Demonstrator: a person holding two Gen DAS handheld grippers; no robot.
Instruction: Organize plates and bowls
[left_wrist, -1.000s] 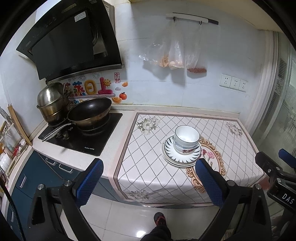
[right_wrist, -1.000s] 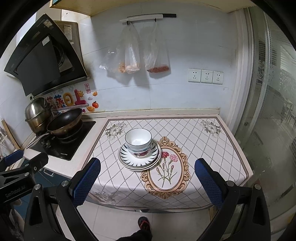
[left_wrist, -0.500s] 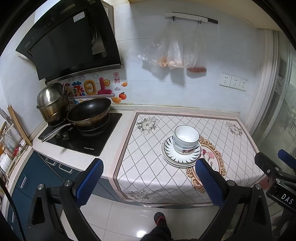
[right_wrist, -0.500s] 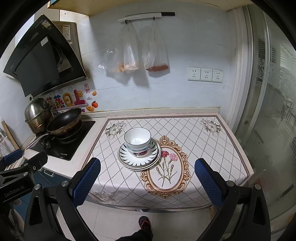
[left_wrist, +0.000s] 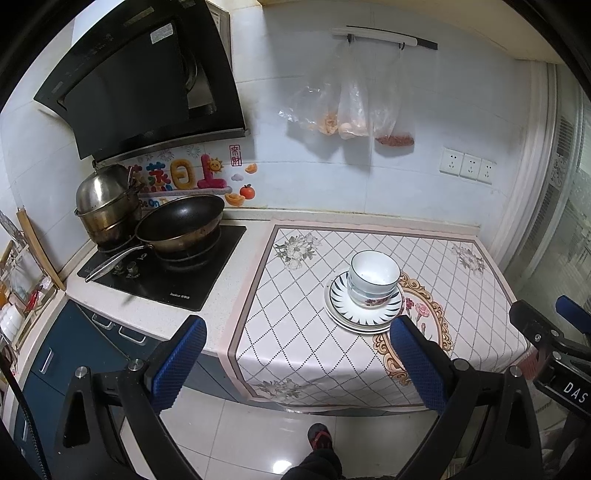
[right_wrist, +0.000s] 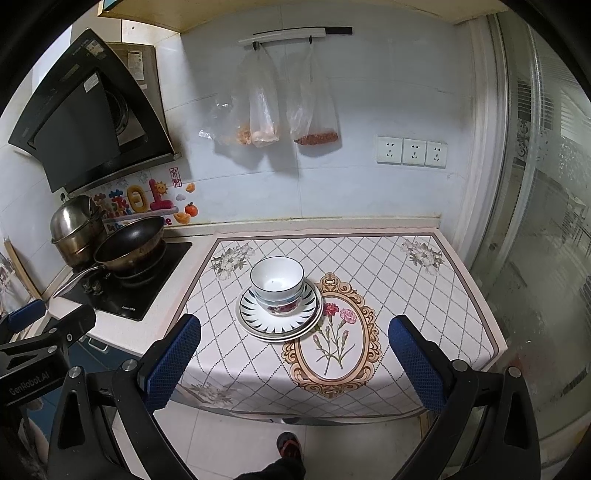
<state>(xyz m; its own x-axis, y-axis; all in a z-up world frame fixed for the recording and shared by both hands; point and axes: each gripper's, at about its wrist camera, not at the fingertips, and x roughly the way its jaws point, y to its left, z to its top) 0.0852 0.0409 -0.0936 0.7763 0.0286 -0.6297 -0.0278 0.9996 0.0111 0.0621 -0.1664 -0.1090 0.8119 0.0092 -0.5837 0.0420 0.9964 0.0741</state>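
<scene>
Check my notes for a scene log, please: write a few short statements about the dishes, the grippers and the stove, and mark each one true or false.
1. The bowls sit stacked on the plates. True.
2. The left gripper is shut on a plate. False: it is open, holds nothing and is short of the counter.
3. The frying pan sits on the stove. True.
4. The plates lie on bare countertop. False: they rest on the patterned cloth.
5. The right gripper is open and empty. True.
</scene>
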